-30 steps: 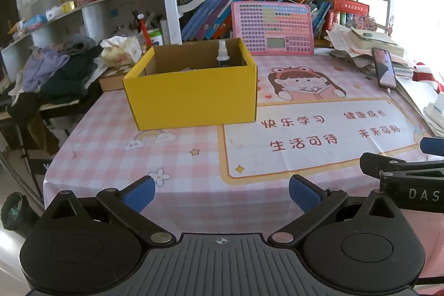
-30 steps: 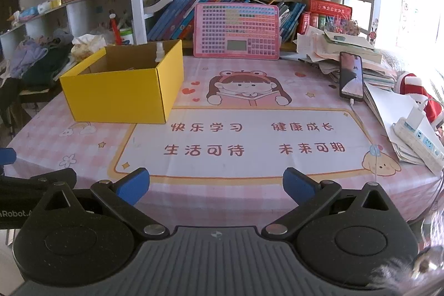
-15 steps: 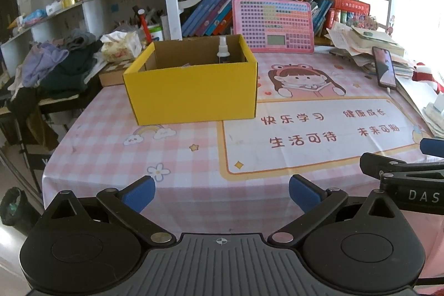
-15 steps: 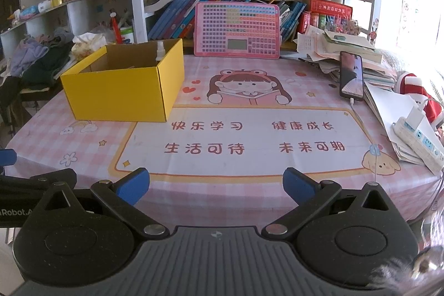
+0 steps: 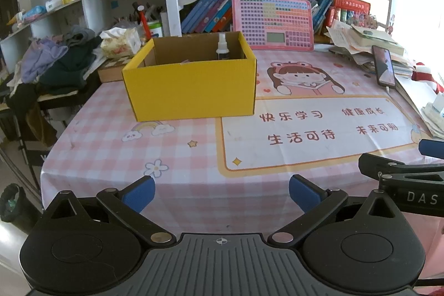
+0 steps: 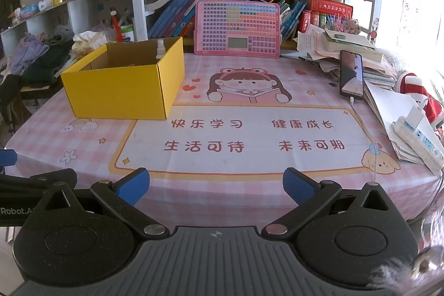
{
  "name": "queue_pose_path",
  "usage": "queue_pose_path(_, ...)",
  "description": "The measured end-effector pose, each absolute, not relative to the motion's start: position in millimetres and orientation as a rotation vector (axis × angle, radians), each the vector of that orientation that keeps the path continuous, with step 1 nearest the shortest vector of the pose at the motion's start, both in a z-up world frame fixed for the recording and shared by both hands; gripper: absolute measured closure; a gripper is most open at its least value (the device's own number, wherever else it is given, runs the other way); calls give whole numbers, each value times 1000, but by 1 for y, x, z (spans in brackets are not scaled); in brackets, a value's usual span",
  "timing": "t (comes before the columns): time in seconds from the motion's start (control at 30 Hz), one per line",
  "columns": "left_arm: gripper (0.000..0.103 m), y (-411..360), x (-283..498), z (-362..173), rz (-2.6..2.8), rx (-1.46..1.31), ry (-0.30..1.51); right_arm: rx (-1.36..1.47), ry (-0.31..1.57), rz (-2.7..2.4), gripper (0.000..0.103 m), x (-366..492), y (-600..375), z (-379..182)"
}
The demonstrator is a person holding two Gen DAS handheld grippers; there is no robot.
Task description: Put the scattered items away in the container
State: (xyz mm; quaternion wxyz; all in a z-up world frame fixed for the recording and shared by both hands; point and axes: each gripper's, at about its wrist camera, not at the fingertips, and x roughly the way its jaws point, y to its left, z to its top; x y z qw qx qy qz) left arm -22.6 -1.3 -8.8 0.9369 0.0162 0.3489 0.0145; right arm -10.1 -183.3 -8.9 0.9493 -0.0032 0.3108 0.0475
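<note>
A yellow cardboard box (image 5: 191, 90) stands on the pink checked tablecloth at the far left; it also shows in the right wrist view (image 6: 122, 90). A small spray bottle (image 5: 222, 47) stands upright inside it at the back right; its top shows in the right wrist view (image 6: 160, 49). My left gripper (image 5: 221, 192) is open and empty at the table's near edge. My right gripper (image 6: 216, 183) is open and empty beside it, also at the near edge. Both are well short of the box.
A pink keyboard toy (image 6: 237, 29) leans against the bookshelf at the back. A phone (image 6: 352, 76) on a cable, stacked papers (image 6: 352, 46) and a power strip (image 6: 419, 140) lie at the right. Clothes (image 5: 55, 63) pile at the left.
The left wrist view has tilted up and drawn back slightly, so the box sits lower in frame. The right gripper has hardly moved. Both stay open.
</note>
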Motion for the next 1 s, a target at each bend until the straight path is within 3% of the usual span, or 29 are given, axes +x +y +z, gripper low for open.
queue_pose_path(1.0,0,4,-17,-12,12,16,731,-10,641,94,0,-8,-184,-11)
